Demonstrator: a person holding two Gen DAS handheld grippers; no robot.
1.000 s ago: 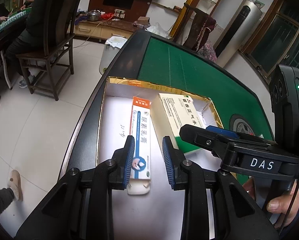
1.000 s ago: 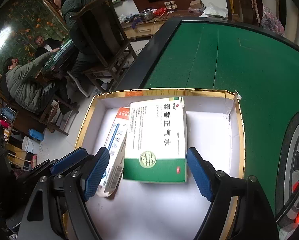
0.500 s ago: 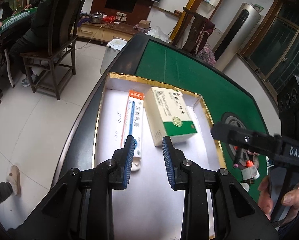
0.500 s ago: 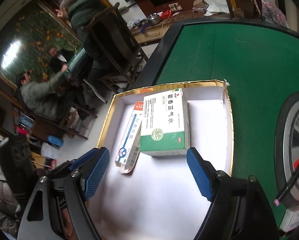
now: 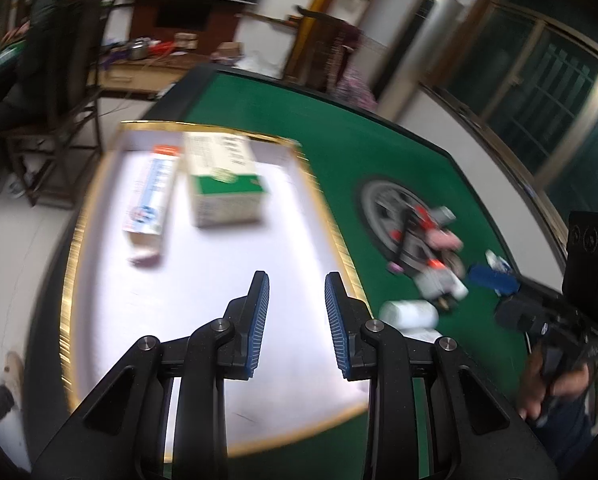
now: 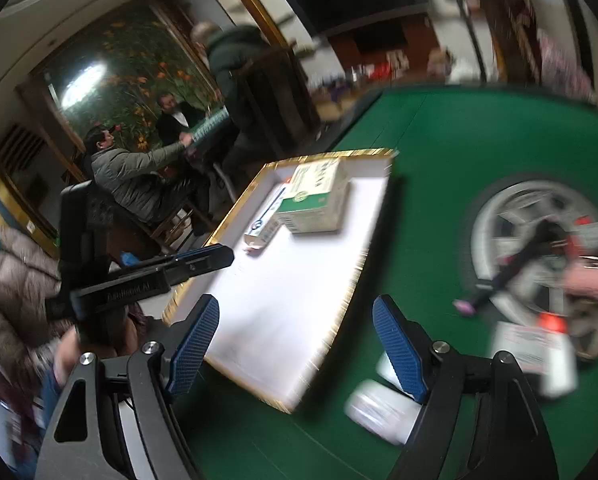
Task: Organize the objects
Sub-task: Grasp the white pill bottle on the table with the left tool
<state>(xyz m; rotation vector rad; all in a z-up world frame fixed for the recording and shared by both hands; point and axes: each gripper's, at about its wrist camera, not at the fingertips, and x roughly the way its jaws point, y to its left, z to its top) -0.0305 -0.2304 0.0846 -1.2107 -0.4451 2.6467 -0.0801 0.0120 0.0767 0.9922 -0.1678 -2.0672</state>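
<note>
A shallow white tray with a gold rim [image 5: 331, 220] [image 6: 339, 312] lies on the green table. In its far end lie a green-and-white medicine box [image 5: 223, 180] [image 6: 319, 200] and a long orange-and-blue tube carton [image 5: 151, 196] [image 6: 267, 220], side by side. My left gripper [image 5: 295, 300] is open and empty above the tray's near half. My right gripper [image 6: 299, 340] is open wide and empty over the tray's near right edge. A white bottle [image 5: 409, 314] [image 6: 383, 404] lies on the felt right of the tray. Both views are blurred.
Several small items, red, pink, white and blue [image 5: 439, 248] [image 6: 547, 280], lie in a heap over the table's round centre hub. Beyond the table's left edge stand chairs [image 5: 71, 80] with seated people [image 6: 139, 172] at another table.
Both grippers have pulled back and swung right, away from the two boxes. The boxes lie further off in both views. The heap of items and the white bottle have come into view.
</note>
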